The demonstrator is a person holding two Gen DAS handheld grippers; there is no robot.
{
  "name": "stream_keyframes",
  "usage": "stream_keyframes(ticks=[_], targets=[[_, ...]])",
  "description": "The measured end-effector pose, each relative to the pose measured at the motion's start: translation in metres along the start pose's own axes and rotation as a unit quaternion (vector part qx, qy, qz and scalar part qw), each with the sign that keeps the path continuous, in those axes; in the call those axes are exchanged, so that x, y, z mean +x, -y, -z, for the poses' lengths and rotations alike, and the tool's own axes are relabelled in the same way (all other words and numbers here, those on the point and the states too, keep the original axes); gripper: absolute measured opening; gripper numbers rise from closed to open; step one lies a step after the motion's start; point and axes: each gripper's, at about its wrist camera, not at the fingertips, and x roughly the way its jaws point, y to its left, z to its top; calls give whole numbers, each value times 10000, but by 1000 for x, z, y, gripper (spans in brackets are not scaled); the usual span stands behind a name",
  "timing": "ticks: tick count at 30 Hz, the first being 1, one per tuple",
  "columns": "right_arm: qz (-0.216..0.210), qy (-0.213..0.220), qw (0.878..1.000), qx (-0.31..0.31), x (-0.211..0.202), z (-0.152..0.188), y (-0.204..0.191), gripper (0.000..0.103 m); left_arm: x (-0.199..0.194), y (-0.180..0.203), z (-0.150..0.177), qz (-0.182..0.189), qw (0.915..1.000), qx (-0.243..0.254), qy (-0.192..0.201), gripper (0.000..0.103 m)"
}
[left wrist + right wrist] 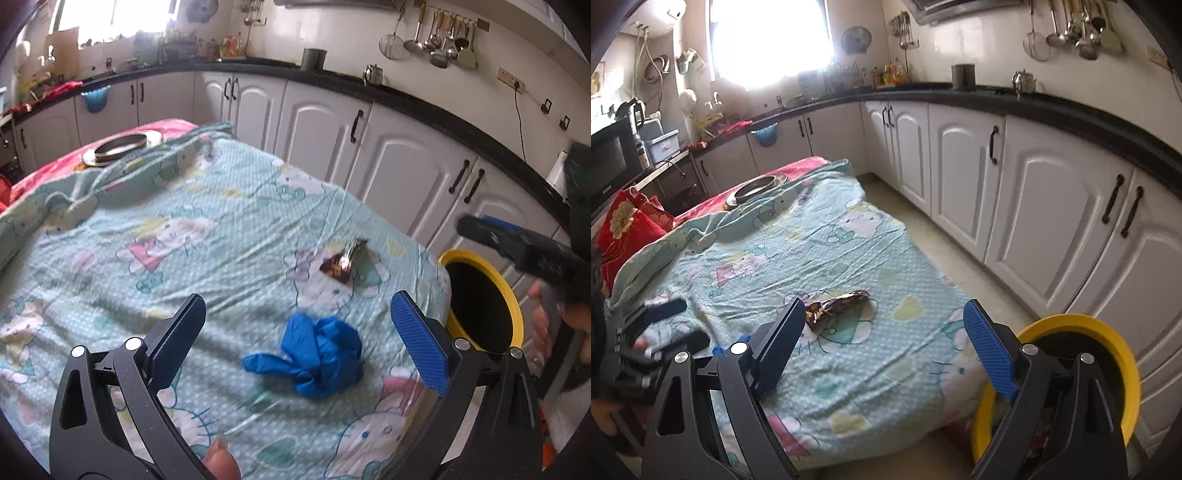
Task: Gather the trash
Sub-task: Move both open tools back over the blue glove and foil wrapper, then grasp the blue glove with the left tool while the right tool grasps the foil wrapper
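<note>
Surface: a table draped in a pale green cartoon-print sheet point(207, 236), set beside white kitchen cabinets point(402, 166).
Trash, item one: a crumpled blue glove point(314, 354) lies on the sheet near its front edge, just ahead of the left gripper point(299, 343).
Trash, item two: a shiny brown wrapper point(836, 306) lies further in, apart from the glove, ahead of the right gripper point(884, 350).
Receptacle: a yellow-rimmed bin point(1115, 343) stands on the floor at the table's corner (judged placed there so each piece needs only a short carry).
Left gripper: jaws spread wide, nothing between the pads; angled down at the glove, judged lined up to take it.
Right gripper: jaws likewise wide and empty, held above the sheet near the bin.
Other: a steel dish point(122, 146) sits at the far end, not judged trash.
Progress: both pieces are uncollected.
</note>
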Motion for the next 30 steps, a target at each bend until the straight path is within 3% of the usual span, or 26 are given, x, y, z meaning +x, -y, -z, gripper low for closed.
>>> stream_keyframes(ticks=[12,20,23,30], targets=[[-81,-752,9971,50,77,-8,-25,71,23,-1,25,460,9976,130,-496,85],[-134,-1197,9924,237,121,-5,-34,61,36,6,36,611,9953,193,-730,65],[-216,-1419,9886,443,137,-1,-31,46,41,9,41,580,9947,279,-807,57],[-224,-1255,9918,99,135,6,-39,31,41,-1,42,555,9952,62,-808,32]])
